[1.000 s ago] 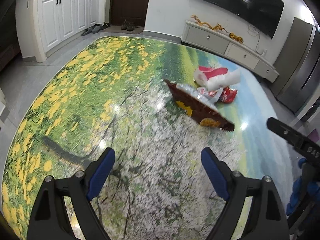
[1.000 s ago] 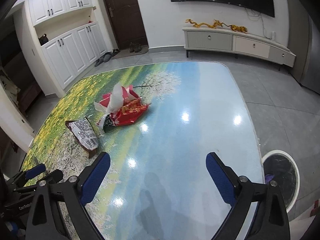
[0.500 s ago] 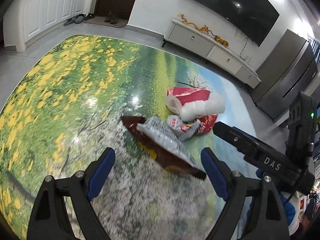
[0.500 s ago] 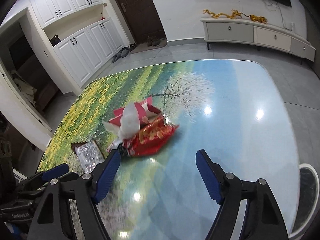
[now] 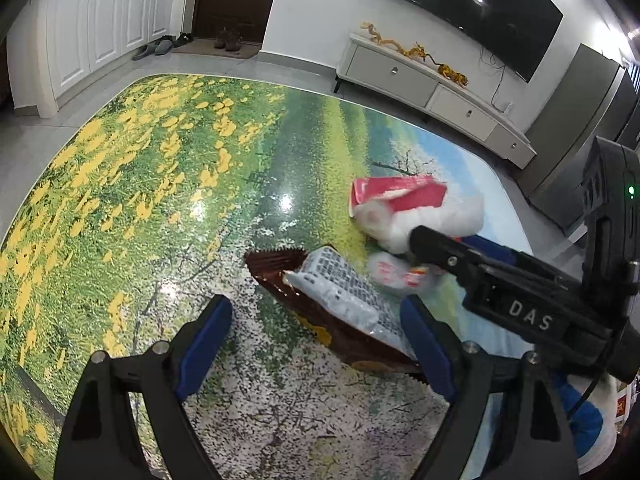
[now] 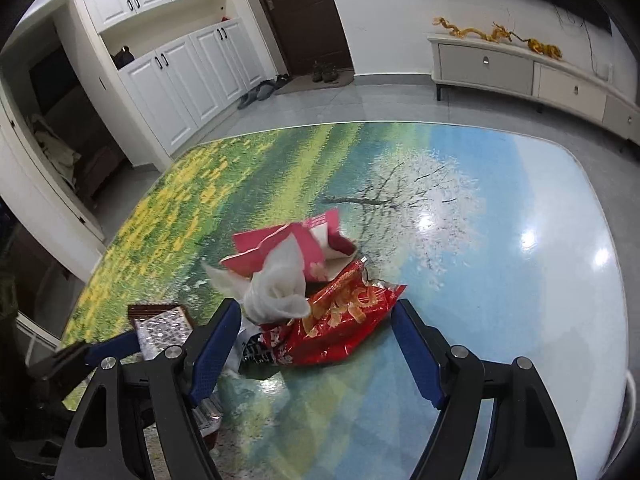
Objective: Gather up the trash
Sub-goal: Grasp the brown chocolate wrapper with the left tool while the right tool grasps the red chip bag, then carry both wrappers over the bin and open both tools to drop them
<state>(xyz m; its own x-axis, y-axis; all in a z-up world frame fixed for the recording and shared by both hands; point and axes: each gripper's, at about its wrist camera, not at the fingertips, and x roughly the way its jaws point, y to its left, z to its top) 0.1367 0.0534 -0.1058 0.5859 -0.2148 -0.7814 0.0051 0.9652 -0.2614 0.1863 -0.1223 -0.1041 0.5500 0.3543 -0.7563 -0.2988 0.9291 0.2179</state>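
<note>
On a glossy table [image 6: 520,208] printed with a meadow scene, litter lies in a loose heap; from left, the left claw [image 5: 316,332], jaws apart and empty, hangs over a flat brown serrated-edge foil wrapper [image 5: 320,316], light and slippery, best pinched at an edge; beside it the right claw [image 6: 316,340], narrowing but not yet gripping, straddles a crinkly red snack bag [image 6: 344,320] under crumpled white tissue [image 6: 276,284] and torn pink card [image 6: 288,248].

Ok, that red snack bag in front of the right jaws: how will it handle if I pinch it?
The red bag looks crumpled and torn open, so probably floppy and very light. Its glossy film may slide on the shiny table if pushed.
</note>
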